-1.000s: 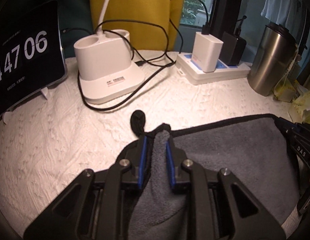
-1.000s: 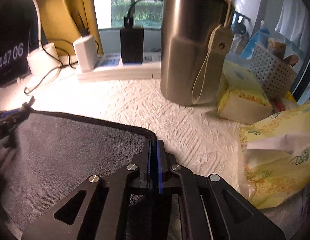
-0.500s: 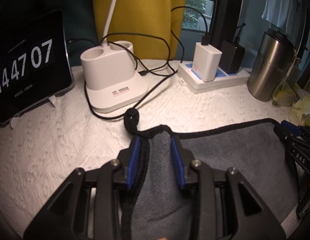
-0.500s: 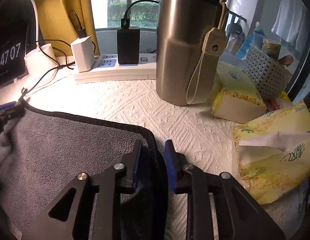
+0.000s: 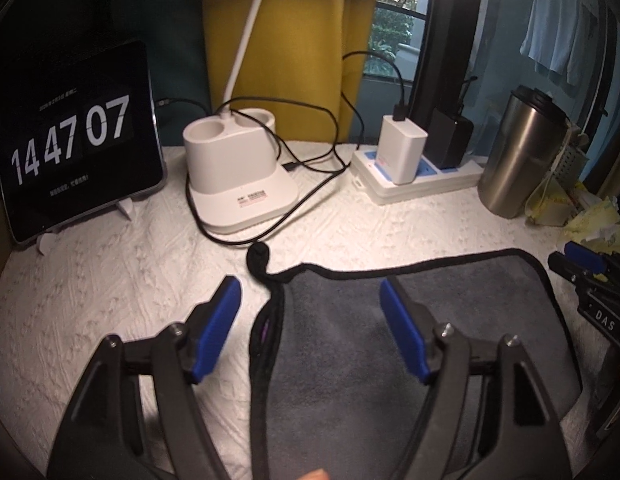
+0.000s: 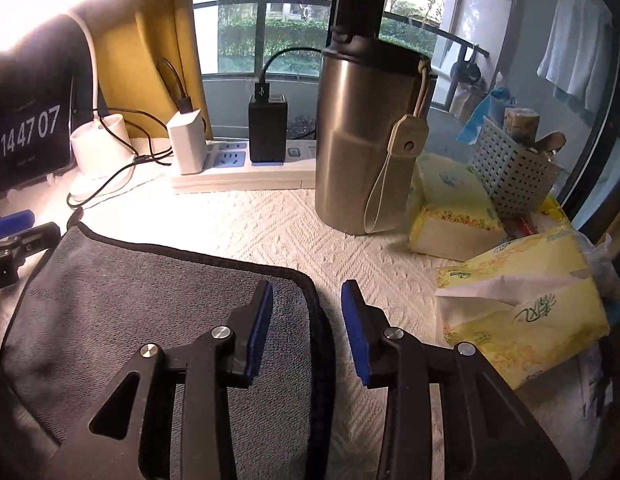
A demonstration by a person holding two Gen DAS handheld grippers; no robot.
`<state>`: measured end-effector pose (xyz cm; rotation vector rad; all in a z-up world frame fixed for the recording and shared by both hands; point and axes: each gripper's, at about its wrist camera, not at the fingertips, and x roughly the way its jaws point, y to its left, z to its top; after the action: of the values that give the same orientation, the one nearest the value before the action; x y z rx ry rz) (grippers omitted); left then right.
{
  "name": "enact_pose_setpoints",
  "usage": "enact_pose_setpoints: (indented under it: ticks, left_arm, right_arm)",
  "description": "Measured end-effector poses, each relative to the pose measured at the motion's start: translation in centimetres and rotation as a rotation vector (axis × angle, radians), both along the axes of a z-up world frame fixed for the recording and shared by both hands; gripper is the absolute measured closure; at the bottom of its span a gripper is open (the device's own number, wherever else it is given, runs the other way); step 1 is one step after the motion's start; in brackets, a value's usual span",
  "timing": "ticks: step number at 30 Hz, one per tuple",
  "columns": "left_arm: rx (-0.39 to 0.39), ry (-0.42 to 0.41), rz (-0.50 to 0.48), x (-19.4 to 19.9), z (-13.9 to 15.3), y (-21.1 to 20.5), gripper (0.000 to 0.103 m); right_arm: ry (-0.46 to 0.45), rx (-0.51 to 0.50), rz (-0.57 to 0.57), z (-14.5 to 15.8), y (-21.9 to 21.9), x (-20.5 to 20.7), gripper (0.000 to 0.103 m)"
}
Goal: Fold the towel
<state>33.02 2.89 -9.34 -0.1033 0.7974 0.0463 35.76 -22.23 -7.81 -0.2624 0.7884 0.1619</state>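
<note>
A grey towel (image 5: 450, 320) with black edging lies folded flat on the white textured table cover (image 5: 90, 300). Its far left corner with a black loop (image 5: 259, 258) lies just ahead of my left gripper (image 5: 310, 292), which is open wide and empty above that corner. In the right wrist view the towel (image 6: 130, 300) lies at left, and my right gripper (image 6: 307, 292) is open and empty, its jaws astride the towel's far right corner. The left gripper's fingertip (image 6: 10, 222) shows at the left edge.
A tablet clock (image 5: 70, 144), a white lamp base (image 5: 234, 168) with loose black cables, and a power strip with chargers (image 5: 410, 168) line the back. A steel tumbler (image 6: 366, 140), tissue packs (image 6: 518, 308) and a grey basket (image 6: 510, 168) crowd the right.
Both grippers were shut on the towel's far corners, then opened and let go. The towel now lies flat, and both grippers have drawn back and risen slightly.
</note>
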Motion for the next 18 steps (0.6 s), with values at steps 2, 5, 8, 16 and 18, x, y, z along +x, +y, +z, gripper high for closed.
enact_pose_setpoints:
  ticks: [2,5,8,16,18]
  left_arm:
    - [-0.002,-0.006,0.0,-0.3,0.2,0.1,0.03]
    - [-0.003,-0.017,-0.002,-1.2,0.7,0.2,0.03]
    - [-0.005,-0.028,-0.003,-2.0,1.3,0.2,0.03]
    - [-0.007,-0.063,-0.007,-4.3,3.3,0.1,0.03]
    - [-0.007,-0.07,-0.01,-5.0,3.7,0.0,0.03]
  right_arm:
    - [-0.008,0.001,0.001,0.4,0.1,-0.5,0.065]
    - [-0.02,0.002,0.001,0.9,0.2,-1.1,0.065]
    - [-0.034,0.004,0.001,1.6,0.2,-2.0,0.065]
    - [-0.069,0.003,-0.002,3.2,0.2,-4.5,0.065]
    - [-0.077,0.004,-0.003,3.6,0.1,-5.1,0.065]
